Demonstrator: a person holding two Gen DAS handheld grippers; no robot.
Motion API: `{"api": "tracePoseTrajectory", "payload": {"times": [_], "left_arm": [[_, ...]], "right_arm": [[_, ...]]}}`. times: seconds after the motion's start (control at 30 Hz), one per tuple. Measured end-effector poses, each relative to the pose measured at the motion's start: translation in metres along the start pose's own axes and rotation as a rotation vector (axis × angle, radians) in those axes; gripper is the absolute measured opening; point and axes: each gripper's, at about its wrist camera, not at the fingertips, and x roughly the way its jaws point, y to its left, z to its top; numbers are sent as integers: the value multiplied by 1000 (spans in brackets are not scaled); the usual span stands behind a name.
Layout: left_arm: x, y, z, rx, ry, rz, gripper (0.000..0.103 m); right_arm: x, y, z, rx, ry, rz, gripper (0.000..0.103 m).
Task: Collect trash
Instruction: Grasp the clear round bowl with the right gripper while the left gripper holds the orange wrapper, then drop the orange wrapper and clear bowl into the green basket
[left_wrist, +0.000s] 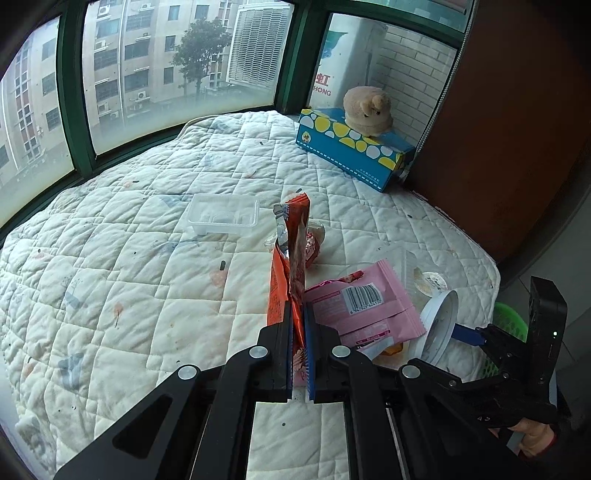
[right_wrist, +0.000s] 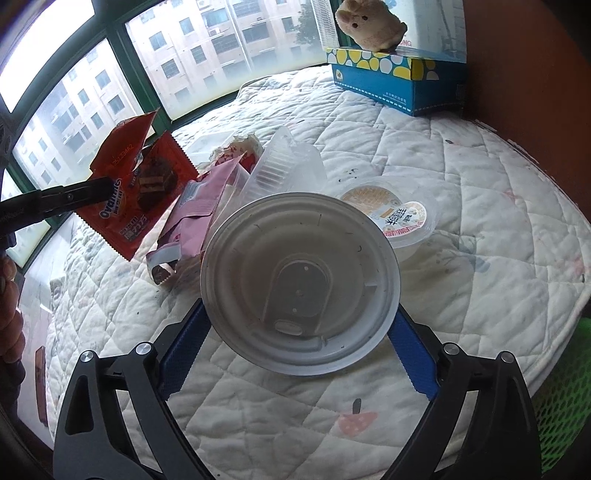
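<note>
The orange snack wrapper (left_wrist: 291, 254), torn open at its top, stands upright, pinched between the closed jaws of the left gripper (left_wrist: 299, 328) above the quilted mattress (left_wrist: 147, 229). To its right a pink wrapper (left_wrist: 365, 306) with a barcode lies flat on the quilt. Further right, the right gripper (right_wrist: 295, 332) stands wide, its blue pads against the rim of a round white lid (right_wrist: 299, 280). The orange wrapper's print reads partly "DAO"; the blue tissue box (left_wrist: 354, 151) bears yellow and white spots.
</note>
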Motion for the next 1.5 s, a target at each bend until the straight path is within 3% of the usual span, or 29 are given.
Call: {"api": "tracePoseTrajectory", "payload": {"times": [0.3, 0.53, 0.87, 1.33, 1.5], "left_arm": [[-35, -38, 2, 64, -60, -51, 5], [-43, -93, -6, 137, -57, -139, 5], [-26, -183, -23, 229, -12, -265, 5], [8, -292, -50, 350, 85, -383, 5], [21, -322, -62, 391, 122, -405, 5]], "right_arm": [[-47, -5, -14, 40, -73, 8, 92], [-89, -29, -32, 103, -126, -51, 92], [-139, -80, -71, 181, -154, -175, 92], [-200, -160, -139, 351, -169, -349, 93], [-212, -182, -156, 395, -162, -374, 94]]}}
